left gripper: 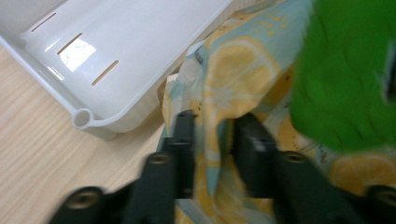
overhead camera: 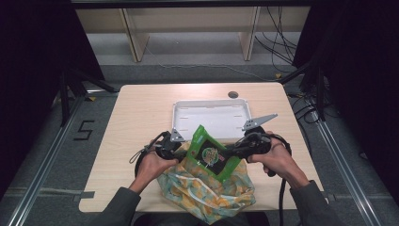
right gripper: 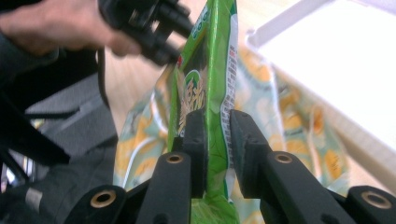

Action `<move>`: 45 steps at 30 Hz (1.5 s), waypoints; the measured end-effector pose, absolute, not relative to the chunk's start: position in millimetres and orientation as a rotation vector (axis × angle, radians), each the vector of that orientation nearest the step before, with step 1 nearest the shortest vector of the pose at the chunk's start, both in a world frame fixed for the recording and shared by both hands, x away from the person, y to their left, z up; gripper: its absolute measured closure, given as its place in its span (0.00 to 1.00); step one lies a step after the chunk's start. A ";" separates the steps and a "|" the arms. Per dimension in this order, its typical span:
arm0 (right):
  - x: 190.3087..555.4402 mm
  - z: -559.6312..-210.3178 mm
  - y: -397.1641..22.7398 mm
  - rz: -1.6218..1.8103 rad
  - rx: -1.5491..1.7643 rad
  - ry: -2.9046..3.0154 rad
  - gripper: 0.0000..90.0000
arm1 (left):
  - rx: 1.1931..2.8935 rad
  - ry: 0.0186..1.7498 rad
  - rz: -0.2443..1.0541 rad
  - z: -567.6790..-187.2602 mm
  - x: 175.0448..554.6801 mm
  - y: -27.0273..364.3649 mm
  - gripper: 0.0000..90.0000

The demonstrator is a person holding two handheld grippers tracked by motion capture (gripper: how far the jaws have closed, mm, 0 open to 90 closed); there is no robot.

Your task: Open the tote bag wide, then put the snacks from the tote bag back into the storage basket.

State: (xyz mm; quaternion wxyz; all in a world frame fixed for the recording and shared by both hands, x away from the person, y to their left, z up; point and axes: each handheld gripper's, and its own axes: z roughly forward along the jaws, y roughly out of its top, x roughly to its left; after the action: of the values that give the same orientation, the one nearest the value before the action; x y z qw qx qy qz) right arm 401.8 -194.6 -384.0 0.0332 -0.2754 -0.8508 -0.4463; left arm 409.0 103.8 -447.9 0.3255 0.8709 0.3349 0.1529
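A green snack packet (overhead camera: pixel 211 154) hangs above a cloth bag printed with lemons (overhead camera: pixel 207 190) at the table's near edge. My right gripper (overhead camera: pixel 234 152) is shut on the packet (right gripper: pixel 211 93), with its jaws clamped on the flat side. My left gripper (overhead camera: pixel 181 149) is shut on a fold of the lemon bag (left gripper: pixel 238 88), the cloth pinched between its jaws (left gripper: pixel 212 140). The green packet (left gripper: pixel 348 74) appears blurred at the right of the left gripper view. In the right gripper view the left gripper (right gripper: pixel 154 28) and its hand sit just beyond the packet.
A white plastic tray (overhead camera: pixel 181 115) lies behind the bag in the middle of the wooden table (overhead camera: pixel 136 122); its corner (left gripper: pixel 84 116) is close to my left gripper. A round hole (overhead camera: pixel 233 94) sits near the table's far edge. Cables trail from both grippers.
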 end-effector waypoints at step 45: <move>465.1 -390.1 -266.0 -1.689 -1.419 -2.299 0.87 | 2.050 0.973 0.434 -432.0 307.6 179.6 0.29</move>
State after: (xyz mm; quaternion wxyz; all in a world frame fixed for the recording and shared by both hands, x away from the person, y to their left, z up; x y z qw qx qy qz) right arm 465.1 -266.0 -390.1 -0.0223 -0.4453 -0.7213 -0.5300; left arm 307.6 179.6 -432.0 0.4038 0.8117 0.3853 0.1720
